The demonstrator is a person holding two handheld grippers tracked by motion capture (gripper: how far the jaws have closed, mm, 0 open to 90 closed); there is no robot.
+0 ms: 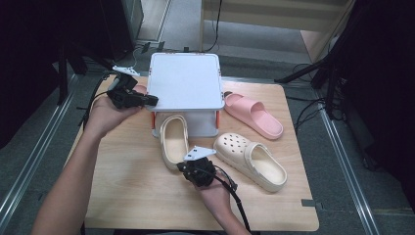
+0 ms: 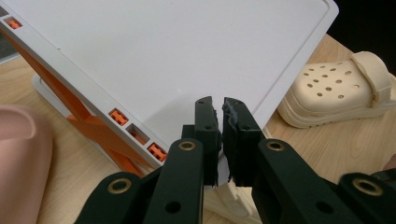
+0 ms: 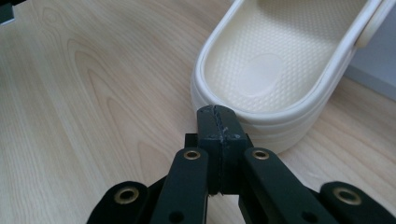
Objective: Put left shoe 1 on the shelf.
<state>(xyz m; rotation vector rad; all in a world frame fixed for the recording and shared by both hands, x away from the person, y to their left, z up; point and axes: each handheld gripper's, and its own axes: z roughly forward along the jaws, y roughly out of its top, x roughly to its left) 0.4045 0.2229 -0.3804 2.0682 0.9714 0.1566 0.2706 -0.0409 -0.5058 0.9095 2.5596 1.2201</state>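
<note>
Shoes lie around a white two-tier rack (image 1: 184,81) at the far middle of the tabletop (image 1: 127,186). The work in hand seems to be getting them onto that rack. One cream clog (image 1: 174,139) lies just in front of the rack with its toe pushed under the upper shelf, its heel toward the near edge. The right gripper (image 1: 195,169) sits at that heel, its fingers (image 3: 219,126) pressed together with nothing between them, probably poised to nudge or take the heel rim. The second cream clog (image 1: 250,160) lies to the right, and a pink slide (image 1: 253,114) rests beside the rack's right side.

The left gripper (image 1: 147,100) hovers at the rack's left edge, likely to steady it. Its own view shows its fingers (image 2: 208,126) all but closed, a thin slit between them, nothing held as far as I can tell. That view also reveals orange struts (image 2: 84,116) under the shelf and a second pink shoe (image 2: 21,158) on the tabletop to the rack's left, barely a sliver from above.
</note>
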